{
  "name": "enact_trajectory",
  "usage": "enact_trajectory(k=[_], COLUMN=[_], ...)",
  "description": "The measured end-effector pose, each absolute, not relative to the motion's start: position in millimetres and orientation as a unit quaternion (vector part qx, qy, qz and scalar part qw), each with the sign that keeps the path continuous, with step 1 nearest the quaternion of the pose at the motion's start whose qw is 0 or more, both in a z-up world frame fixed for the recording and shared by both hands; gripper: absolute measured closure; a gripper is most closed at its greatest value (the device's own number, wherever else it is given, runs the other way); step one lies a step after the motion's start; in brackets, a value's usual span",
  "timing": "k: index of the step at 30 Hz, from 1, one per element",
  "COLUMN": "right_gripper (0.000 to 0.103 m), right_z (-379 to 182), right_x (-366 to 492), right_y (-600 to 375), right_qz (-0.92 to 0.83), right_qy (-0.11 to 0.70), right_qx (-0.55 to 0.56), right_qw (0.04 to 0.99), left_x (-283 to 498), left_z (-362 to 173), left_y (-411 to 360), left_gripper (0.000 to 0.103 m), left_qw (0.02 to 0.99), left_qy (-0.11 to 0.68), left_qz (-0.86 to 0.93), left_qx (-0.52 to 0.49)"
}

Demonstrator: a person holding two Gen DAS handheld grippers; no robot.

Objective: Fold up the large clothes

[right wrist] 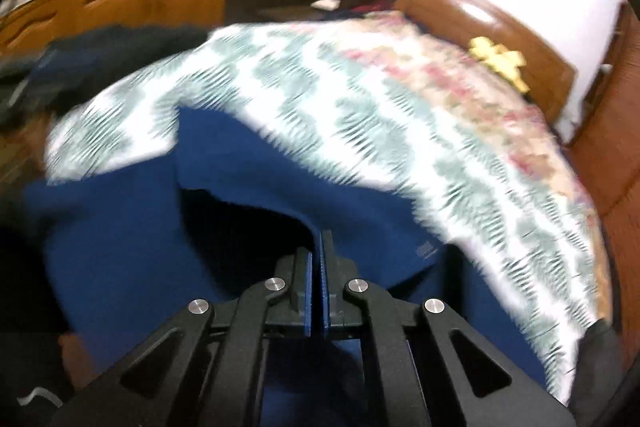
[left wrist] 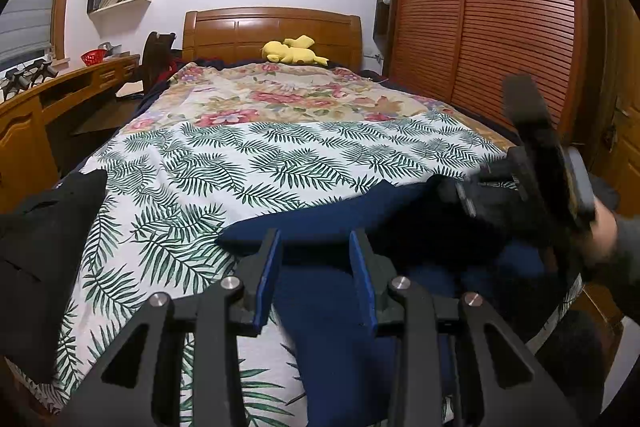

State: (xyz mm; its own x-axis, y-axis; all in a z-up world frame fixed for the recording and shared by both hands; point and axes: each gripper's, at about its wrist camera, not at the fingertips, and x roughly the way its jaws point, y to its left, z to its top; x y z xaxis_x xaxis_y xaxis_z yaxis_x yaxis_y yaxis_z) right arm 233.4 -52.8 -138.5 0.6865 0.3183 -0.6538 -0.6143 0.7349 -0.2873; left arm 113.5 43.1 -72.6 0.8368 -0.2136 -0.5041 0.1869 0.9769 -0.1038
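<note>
Wood-framed bed [left wrist: 272, 31], largest item: carries a palm-leaf sheet [left wrist: 256, 163] over its near half and a floral cover [left wrist: 280, 95] toward the headboard.

Navy garment [right wrist: 120, 227], the task's piece: lies at the bed's near edge, spread toward the near right corner, one edge lifted off the sheet so a dark hollow shows under it in the right wrist view.

Black clothing [left wrist: 44, 247]: heaped at the bed's near left corner, untouched.

Yellow plush toy [left wrist: 294, 51]: at the headboard end, well apart from the work.

Left hand-held gripper [left wrist: 316, 267]: partly open above the navy cloth, jaws apart with fabric seen between and beyond them; the pads do not appear to press on it.

Right hand-held gripper [right wrist: 316, 283]: jaws drawn together, with the garment's raised edge running into them; judged pinched on that edge. In the left wrist view it appears blurred at the bed's right edge, a hand [left wrist: 604, 231] behind it.

Step in hand, as judged: an early fold, right side raised first. Next move calls for the left hand-held gripper to take a matching edge, then both to carry the cloth over evenly, without dragging the sheet.
</note>
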Motion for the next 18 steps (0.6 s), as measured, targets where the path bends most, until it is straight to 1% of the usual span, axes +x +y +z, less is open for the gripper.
enact_trajectory(k=[3,5,7,9,10,12,18], right_gripper=[0.103,0.102,0.092,0.069,0.067,0.065,0.064], right_z=[-118.0,-107.9,-103.0,-97.7,-95.5,-91.9,-102.4], right_x=[269.8,294.2,304.0,305.8,303.5,297.9,261.3], right_y=[-60.5,-69.9,-78.3,-89.0,-95.7,-110.2,-158.9], right_qz=[0.216,0.196,0.173,0.162,0.169,0.173,0.186], right_qy=[0.284,0.295,0.298,0.295,0.295,0.295,0.310], right_qx=[-0.230,-0.196,-0.189,-0.179,-0.169,-0.158,-0.152], right_qw=[0.906,0.914,0.920,0.925,0.925,0.926,0.920], left_x=[114.0,115.0,115.9,116.1,116.1,115.9,119.0], left_z=[-72.9,-73.5,-73.9,-74.0,-73.9,-73.3,-74.5], left_y=[43.6,43.5,43.3,42.4,42.4,41.4,34.0], left_gripper=[0.070,0.070,0.070,0.070,0.070,0.070,0.070], left_qw=[0.958,0.958,0.957,0.957,0.957,0.957,0.955], left_qy=[0.266,0.268,0.269,0.270,0.270,0.268,0.272], left_qz=[-0.104,-0.104,-0.103,-0.103,-0.104,-0.106,-0.114], left_qx=[-0.025,-0.025,-0.025,-0.024,-0.024,-0.025,-0.020])
